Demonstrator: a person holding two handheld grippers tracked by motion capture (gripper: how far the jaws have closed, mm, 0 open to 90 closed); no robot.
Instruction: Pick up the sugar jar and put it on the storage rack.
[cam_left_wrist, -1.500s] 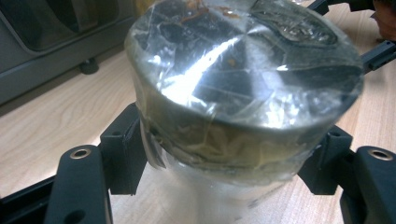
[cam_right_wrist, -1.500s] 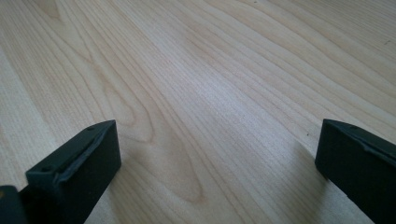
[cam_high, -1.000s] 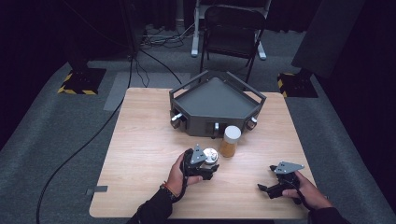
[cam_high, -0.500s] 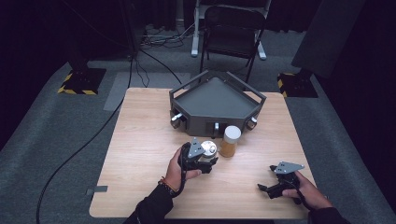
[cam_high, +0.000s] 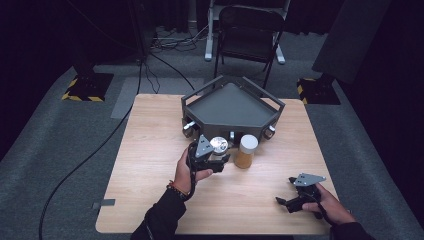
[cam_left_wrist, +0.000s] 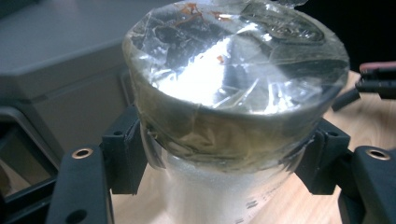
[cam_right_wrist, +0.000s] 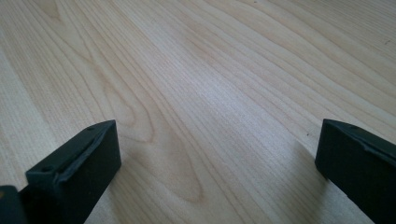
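Left gripper (cam_left_wrist: 224, 158): fingers (cam_left_wrist: 122, 149) clamped on both sides of clear film-topped container (cam_left_wrist: 233, 84), mid-bench (cam_high: 150, 150), just beside amber jar (cam_high: 246, 151), before grey tray (cam_high: 231, 106). Right gripper (cam_right_wrist: 215, 163): fingers apart, empty, near bench's front right corner.

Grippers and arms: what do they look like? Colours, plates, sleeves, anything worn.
Both tools are black with two blocky black jaws, each jaw carrying a small round screw hole. The left tool and right tool each have a grey three-cornered plate on top. The person wears dark long sleeves and a beaded bracelet on the left wrist.
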